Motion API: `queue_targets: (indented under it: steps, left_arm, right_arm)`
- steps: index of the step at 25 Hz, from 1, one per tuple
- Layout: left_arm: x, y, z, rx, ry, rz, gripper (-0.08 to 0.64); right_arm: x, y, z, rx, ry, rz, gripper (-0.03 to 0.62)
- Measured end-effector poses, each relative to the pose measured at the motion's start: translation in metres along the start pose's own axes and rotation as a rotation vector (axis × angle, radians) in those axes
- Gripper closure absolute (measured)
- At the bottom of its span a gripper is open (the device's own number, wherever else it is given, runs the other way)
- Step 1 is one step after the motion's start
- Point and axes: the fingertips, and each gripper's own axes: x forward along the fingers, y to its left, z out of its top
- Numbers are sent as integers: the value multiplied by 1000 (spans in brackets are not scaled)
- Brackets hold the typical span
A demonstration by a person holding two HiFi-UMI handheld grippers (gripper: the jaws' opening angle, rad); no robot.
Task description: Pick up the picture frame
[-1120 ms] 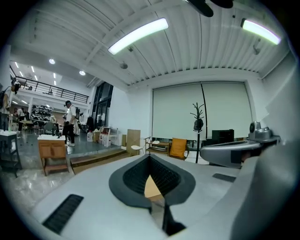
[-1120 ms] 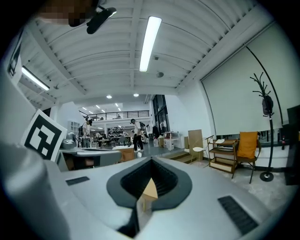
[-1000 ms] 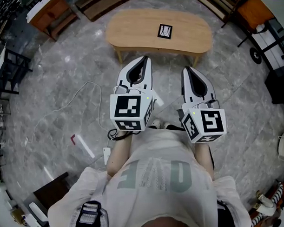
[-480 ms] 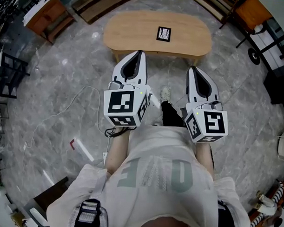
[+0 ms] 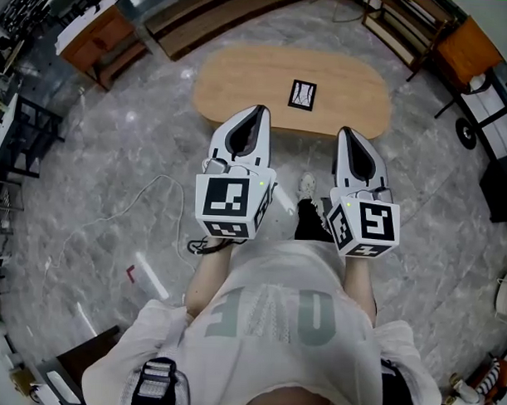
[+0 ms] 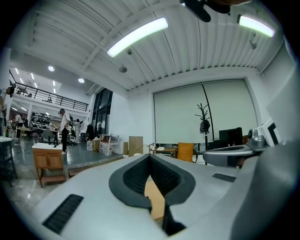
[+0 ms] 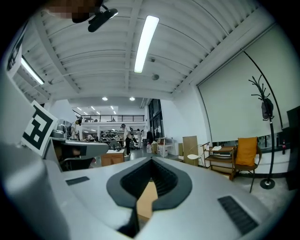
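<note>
The picture frame (image 5: pixel 303 95), small with a black border, lies flat on the oval wooden table (image 5: pixel 241 81), right of its middle. My left gripper (image 5: pixel 258 113) is held level with its tip over the table's near edge, its jaws shut and empty. My right gripper (image 5: pixel 349 134) is level too, just short of the near edge, below and right of the frame; its jaws look shut and empty. In the left gripper view the left gripper (image 6: pixel 150 157) shows only tan tabletop through the slit. The right gripper (image 7: pixel 151 160) shows the same in its own view.
A marble floor surrounds the table. An orange cabinet (image 5: pixel 98 26) stands at the far left, a black rack (image 5: pixel 23 131) at the left and wooden shelving (image 5: pixel 409 33) at the far right. A white cable (image 5: pixel 112 209) trails across the floor. My shoe (image 5: pixel 308 187) is between the grippers.
Both grippers have moved forward toward the table with the person's step, and the table and frame now sit lower in the head view. The jaws stayed shut.
</note>
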Motion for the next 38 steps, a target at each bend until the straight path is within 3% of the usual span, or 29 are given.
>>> queue_targets:
  steps: [14,22,29,38]
  left_arm:
    - [203,30,25,-9,24,48,551]
    - [281,55,22,-13,65,100,551]
    - [304,69,14,-20,99,116,551]
    - [321,74,40,20,6,46,551]
  right_arm:
    - [184,-113,11,-6,108,81,589]
    - [258,-144,8,4,150,163,588]
    - [289,-143,-2,31,181,204,588]
    - [302,-139,20,-11,106,155,589]
